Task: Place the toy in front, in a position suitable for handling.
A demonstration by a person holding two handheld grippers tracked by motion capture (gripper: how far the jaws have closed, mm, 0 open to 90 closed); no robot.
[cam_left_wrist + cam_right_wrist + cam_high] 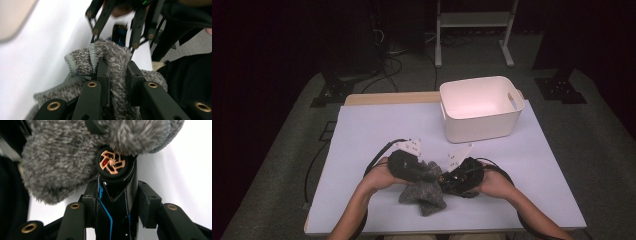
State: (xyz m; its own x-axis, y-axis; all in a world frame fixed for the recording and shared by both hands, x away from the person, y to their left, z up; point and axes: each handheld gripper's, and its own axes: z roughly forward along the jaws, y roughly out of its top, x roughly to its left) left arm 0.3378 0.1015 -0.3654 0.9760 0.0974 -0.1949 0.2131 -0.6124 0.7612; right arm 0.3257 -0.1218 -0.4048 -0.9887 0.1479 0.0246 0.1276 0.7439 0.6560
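While both hands meet near the table's front edge, the left gripper (117,75) clamps a fold of the grey fuzzy sock (115,57) | right gripper (116,197) grasps a black blue-striped device (112,205) beside the sock | white bin (480,107) stands well behind on the lilac table (362,130).
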